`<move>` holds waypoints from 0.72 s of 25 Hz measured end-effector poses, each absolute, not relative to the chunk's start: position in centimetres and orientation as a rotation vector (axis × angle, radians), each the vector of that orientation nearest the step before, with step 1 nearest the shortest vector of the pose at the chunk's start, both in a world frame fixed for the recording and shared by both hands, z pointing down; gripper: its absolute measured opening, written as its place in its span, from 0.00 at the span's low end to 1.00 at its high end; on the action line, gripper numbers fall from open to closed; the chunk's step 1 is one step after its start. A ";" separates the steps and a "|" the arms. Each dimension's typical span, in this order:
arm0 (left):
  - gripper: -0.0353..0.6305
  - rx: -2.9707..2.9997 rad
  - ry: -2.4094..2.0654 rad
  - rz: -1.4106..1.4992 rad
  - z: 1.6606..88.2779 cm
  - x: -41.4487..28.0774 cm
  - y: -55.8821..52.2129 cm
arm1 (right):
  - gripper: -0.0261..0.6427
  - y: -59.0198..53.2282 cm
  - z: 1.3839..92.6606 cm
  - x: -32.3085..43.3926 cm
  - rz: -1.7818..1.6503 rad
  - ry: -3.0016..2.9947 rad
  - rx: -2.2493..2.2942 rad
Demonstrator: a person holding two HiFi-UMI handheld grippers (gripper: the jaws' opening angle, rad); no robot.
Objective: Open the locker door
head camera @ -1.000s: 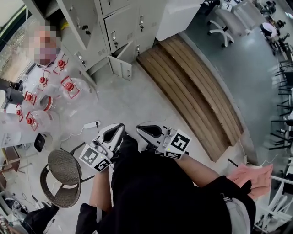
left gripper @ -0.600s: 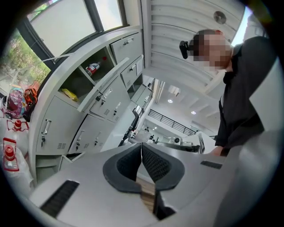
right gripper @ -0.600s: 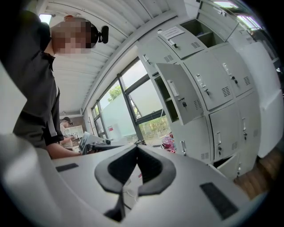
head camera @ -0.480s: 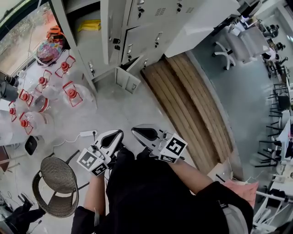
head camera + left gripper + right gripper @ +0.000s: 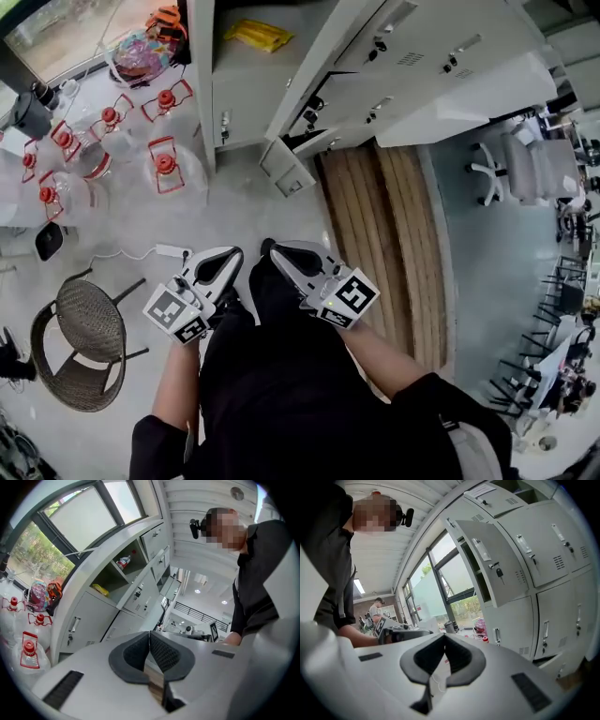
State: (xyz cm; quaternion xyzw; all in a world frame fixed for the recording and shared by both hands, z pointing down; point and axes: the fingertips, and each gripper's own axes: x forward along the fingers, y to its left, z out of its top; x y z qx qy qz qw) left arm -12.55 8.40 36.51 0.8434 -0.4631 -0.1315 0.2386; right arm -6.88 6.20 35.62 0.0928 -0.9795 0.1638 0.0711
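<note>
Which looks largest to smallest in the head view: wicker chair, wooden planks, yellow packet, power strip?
1. wooden planks
2. wicker chair
3. yellow packet
4. power strip
Packet and strip are both small; that order is less sure.

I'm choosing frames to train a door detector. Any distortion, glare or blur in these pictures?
Head view: strong fisheye bends the lockers, yet sharp and evenly lit. Left gripper view: dark round vignette, the window glares bright. Right gripper view: same vignette, the open locker door sharp, the window beyond it pale.
</note>
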 end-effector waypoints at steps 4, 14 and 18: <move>0.08 2.264 -1.392 -0.345 36.1 -14.2 5.1 | 0.06 1.4 36.7 -8.6 0.445 -2.936 0.216; 0.08 2.148 -1.707 -0.301 37.0 -19.6 -1.5 | 0.06 -10.1 41.7 -13.5 0.413 -2.849 0.144; 0.08 2.123 -1.755 -0.331 37.7 -22.3 -2.8 | 0.06 -10.8 45.1 -16.5 0.380 -2.817 0.148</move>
